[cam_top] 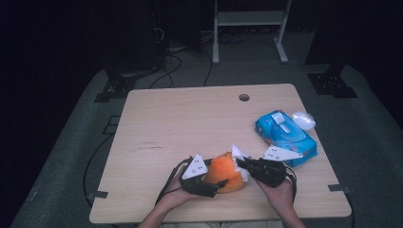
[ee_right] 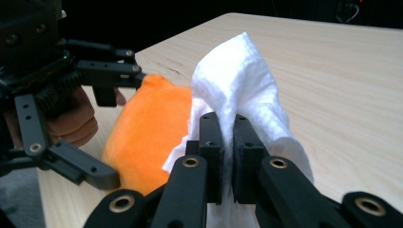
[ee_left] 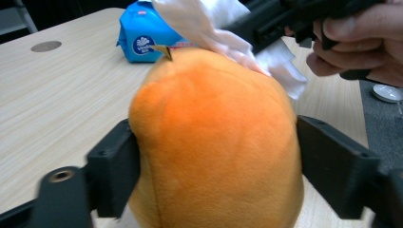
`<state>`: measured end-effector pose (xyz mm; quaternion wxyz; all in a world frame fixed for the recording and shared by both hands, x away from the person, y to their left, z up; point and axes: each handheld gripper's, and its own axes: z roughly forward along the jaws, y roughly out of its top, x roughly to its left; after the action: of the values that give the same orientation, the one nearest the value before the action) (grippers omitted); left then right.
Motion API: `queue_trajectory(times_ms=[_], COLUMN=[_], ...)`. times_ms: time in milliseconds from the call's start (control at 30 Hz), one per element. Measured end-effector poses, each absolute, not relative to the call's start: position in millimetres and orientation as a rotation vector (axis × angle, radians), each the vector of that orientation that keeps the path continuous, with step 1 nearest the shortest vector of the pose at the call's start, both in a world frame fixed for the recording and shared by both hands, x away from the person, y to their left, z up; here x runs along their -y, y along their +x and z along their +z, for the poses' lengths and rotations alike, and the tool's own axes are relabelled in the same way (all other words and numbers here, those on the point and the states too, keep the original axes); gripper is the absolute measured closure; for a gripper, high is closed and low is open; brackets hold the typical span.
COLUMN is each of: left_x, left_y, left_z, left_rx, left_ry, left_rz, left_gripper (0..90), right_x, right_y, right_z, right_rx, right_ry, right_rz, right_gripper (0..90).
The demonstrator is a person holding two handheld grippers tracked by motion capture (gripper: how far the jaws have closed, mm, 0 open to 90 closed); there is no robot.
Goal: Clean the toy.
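An orange plush fruit (cam_top: 223, 170) with a small brown stem (ee_left: 164, 50) sits at the table's front middle. My left gripper (cam_top: 219, 181) has its jaws on either side of the plush (ee_left: 214, 142) and both press against it. My right gripper (ee_right: 228, 137) is shut on a white tissue (ee_right: 237, 76), which sticks up between its jaws. In the high view that tissue (cam_top: 237, 154) lies against the plush's upper right side, with the right gripper (cam_top: 243, 166) just to its right. From the left gripper view the tissue (ee_left: 209, 23) drapes over the plush's far top.
A blue pack of wipes (cam_top: 285, 135) lies near the table's right edge, with a white rounded object (cam_top: 303, 119) beside it. The wooden table (cam_top: 190, 123) has a round hole (cam_top: 244, 97) near its far edge. A white frame (cam_top: 249, 28) and cables stand on the floor beyond.
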<state>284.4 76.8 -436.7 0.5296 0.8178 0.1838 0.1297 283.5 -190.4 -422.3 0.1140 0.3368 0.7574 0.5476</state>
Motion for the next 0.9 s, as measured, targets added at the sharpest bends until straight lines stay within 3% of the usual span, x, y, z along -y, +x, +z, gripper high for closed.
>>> queue_trajectory(times_ms=[100, 233, 367, 500, 600, 767, 900], left_x=[-80.0, -83.1, -92.1, -95.3, -93.4, -94.6, -102.8], left_y=[285.7, 283.8, 288.8, 289.6, 288.3, 290.4, 296.0], left_z=[-431.2, -432.0, -434.0, -428.6, -422.4, -429.8, -433.8], left_rx=[-0.439, -0.427, -0.462, -0.450, -0.429, -0.458, -0.508], left_ry=[1.926, 1.963, 1.977, 1.943, 1.892, 1.940, 1.931], left_rz=[0.317, 0.323, 0.306, 0.324, 0.321, 0.310, 0.307], left_gripper=[15.2, 26.6, 28.7, 19.4, 17.2, 27.4, 28.3], right_x=[181.7, 173.1, 186.6, 189.7, 178.7, 174.7, 185.8], right_y=[278.6, 275.9, 282.7, 283.4, 277.7, 276.4, 285.0], right_z=[-421.0, -417.3, -425.8, -431.7, -425.1, -426.6, -440.0], right_rx=[-2.241, -2.270, -2.243, -2.237, -2.244, -2.258, -2.257], right_ry=[0.939, 0.867, 0.986, 1.031, 0.930, 0.910, 1.025], right_rz=[1.609, 1.591, 1.556, 1.564, 1.608, 1.588, 1.556], right_gripper=[83.8, 83.9, 83.9, 83.8, 83.7, 83.7, 83.7])
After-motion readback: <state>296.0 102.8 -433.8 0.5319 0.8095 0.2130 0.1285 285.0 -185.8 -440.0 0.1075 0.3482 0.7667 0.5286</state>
